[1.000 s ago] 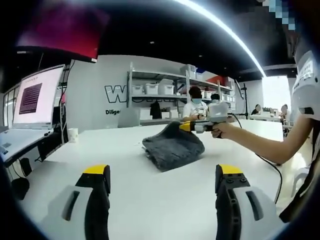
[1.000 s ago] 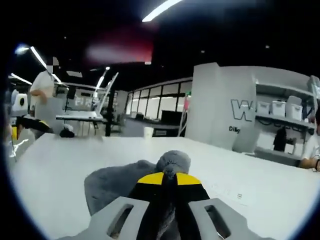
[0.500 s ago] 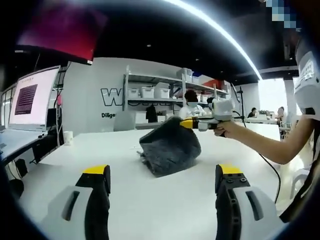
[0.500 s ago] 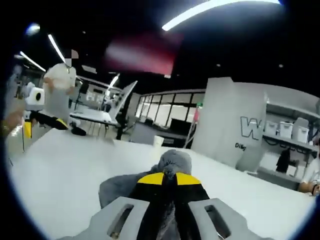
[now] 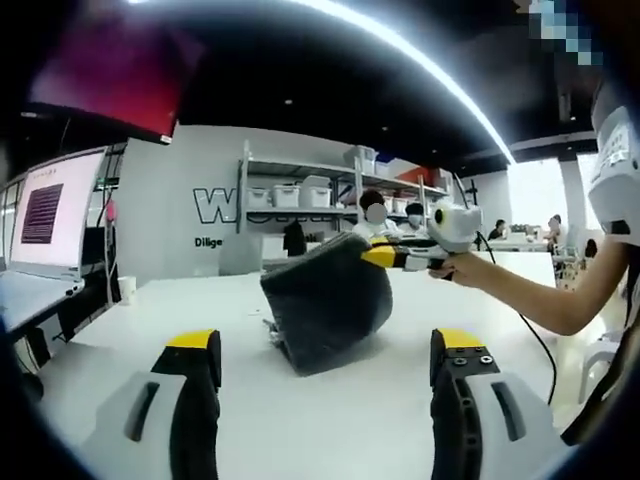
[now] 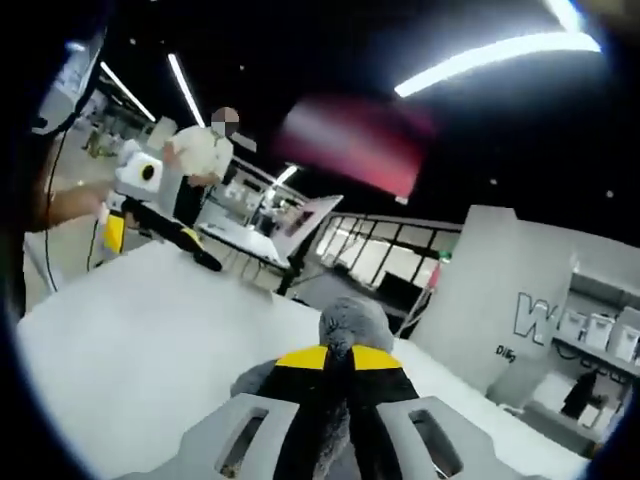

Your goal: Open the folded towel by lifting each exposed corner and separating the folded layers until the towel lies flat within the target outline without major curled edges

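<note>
In the left gripper view, our left gripper [image 5: 325,365] hangs over the white table [image 5: 330,420] with its jaws spread wide and nothing between them. Beyond it, the right gripper [image 5: 380,256] pinches a corner of the grey towel [image 5: 322,305], whose lower edge touches the table.

In the right gripper view, our right gripper [image 6: 338,357] is pressed together on the towel [image 6: 352,322], a grey tuft bulging above its yellow tips.

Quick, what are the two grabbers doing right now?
Left gripper: open, holding nothing.
Right gripper: shut on a corner of the fuzzy dark grey folded towel, lifting it off the white table.
</note>
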